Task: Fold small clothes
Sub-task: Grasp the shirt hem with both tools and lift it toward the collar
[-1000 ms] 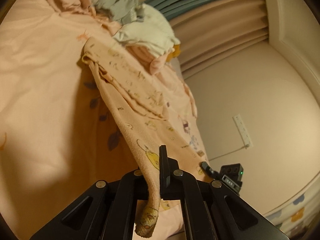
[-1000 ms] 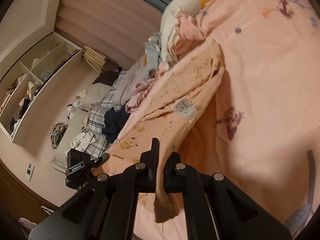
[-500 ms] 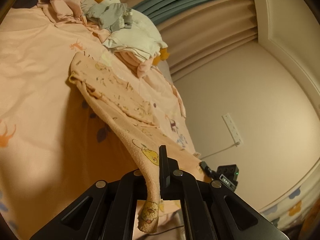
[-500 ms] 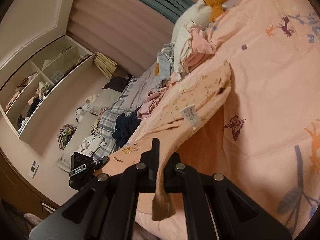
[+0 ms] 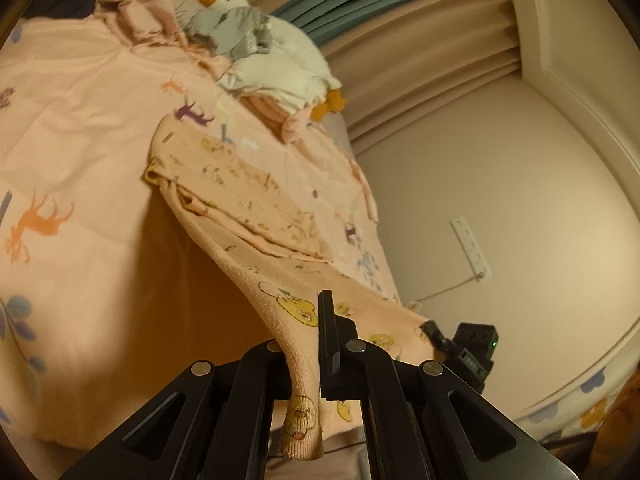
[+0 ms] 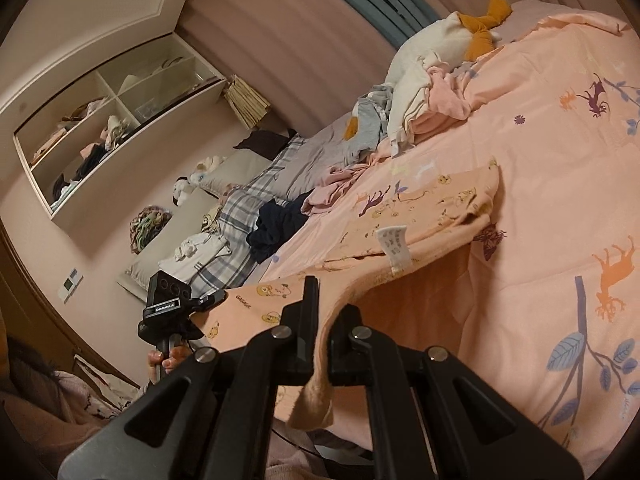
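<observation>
In your left wrist view, the left gripper (image 5: 316, 364) has its jaws clenched on one near corner of the peach printed garment (image 5: 240, 184), with the ribbed hem hanging down through them. From the jaws the cloth climbs forward and to the left, taut, to its far end lying flat on the peach bedspread (image 5: 80, 120) just short of the goose plush toy (image 5: 260, 40) and the heap of clothes under it. The garment's long axis runs straight away from you toward the head of the bed. The right gripper (image 5: 464, 344) shows low on the right, at the other near corner.

In your right wrist view, the right gripper (image 6: 322, 344) is likewise clamped on the garment (image 6: 440, 204), a tab of hem drooping below the jaws. The near edge stretches leftward to the left gripper (image 6: 192, 304), so both grippers are equally near, each at one end of that edge. The care label (image 6: 394, 244) faces up mid-cloth, and the lifted span hangs above the bedspread (image 6: 560, 160).

Judging from this, the fold turns on carrying the held edge forward along the long axis onto the resting far end.
</observation>
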The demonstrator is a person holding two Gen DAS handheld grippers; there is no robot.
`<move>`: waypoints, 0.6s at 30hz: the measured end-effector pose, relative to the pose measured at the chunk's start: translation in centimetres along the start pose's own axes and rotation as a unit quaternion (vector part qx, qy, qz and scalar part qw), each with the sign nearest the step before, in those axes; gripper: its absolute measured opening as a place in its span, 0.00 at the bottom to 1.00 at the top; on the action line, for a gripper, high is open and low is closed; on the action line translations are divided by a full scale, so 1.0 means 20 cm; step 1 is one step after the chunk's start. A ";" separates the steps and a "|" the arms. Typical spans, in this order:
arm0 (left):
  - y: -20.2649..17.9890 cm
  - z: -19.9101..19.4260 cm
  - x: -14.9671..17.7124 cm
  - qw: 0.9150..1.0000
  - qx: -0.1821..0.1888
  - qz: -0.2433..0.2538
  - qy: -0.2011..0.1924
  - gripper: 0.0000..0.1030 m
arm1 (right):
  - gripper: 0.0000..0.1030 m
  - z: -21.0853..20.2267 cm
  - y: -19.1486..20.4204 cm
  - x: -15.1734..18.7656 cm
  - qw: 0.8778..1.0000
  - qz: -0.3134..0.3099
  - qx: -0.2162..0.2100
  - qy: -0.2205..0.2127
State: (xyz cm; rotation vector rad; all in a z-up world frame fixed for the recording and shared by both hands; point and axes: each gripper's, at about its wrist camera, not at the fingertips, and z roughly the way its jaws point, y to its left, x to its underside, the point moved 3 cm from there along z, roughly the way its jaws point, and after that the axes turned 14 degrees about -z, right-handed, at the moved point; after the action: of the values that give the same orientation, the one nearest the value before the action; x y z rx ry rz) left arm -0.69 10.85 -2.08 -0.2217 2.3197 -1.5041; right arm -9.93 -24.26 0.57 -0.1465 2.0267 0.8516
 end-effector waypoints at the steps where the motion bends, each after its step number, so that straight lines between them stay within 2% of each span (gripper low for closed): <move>1: 0.01 0.01 -0.01 1.000 -0.001 -0.006 0.000 0.00 | 0.05 0.01 -0.02 0.00 1.000 0.004 0.001 0.000; 5: 0.07 0.05 -0.08 0.999 -0.003 -0.035 0.000 0.00 | 0.06 0.07 -0.11 -0.03 0.999 0.042 0.000 -0.002; 9: 0.06 0.08 -0.19 0.999 -0.003 -0.038 -0.003 0.00 | 0.07 0.14 -0.20 -0.11 0.998 0.066 0.000 -0.006; 14: 0.05 0.19 -0.41 0.999 -0.001 -0.047 -0.002 0.00 | 0.07 0.28 -0.35 -0.26 0.997 0.079 0.020 0.001; 18: 0.09 0.33 -0.60 0.998 -0.019 -0.064 -0.003 0.00 | 0.07 0.43 -0.53 -0.37 0.993 0.107 0.041 0.007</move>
State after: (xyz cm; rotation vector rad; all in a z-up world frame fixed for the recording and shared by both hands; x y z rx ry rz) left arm 13.11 9.87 -3.61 -0.3905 2.3708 -1.5179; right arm 4.69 -28.52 -2.17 0.1127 2.1125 0.8979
